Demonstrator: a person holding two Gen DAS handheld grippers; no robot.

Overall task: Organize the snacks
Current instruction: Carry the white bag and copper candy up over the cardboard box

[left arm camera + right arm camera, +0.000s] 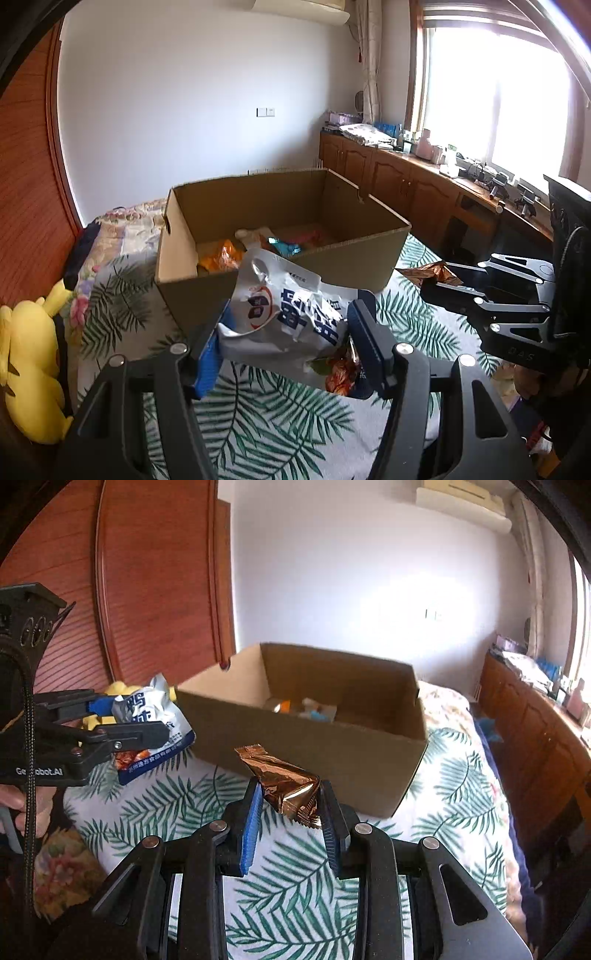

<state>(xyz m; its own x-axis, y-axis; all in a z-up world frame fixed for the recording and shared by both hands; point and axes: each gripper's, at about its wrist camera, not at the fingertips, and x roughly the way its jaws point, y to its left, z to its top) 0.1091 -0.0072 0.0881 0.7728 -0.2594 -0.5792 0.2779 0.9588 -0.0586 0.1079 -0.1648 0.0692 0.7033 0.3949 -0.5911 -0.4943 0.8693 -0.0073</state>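
Copper wrapper [286,781], white-blue bag [291,314], brown box [280,236], palm-leaf sheet [280,417]

White wall [184,92] ahead of me; wooden cabinets [399,177] under a bright window [495,96]; reddish wardrobe [155,576]; leaf-print bedspread [288,886] below.

Two hand-held grippers, each clamped on a snack packet

The left gripper [288,325] pitches downward, its blue-padded jaws about half apart and pressing the sides of a white snack bag [284,310]; the right gripper [454,286] shows at its 3 o'clock. The right gripper [290,805] also tilts down, jaws narrow, pinching a copper foil packet [284,779]. A hand [27,805] grips the left gripper's handle at 9 o'clock.
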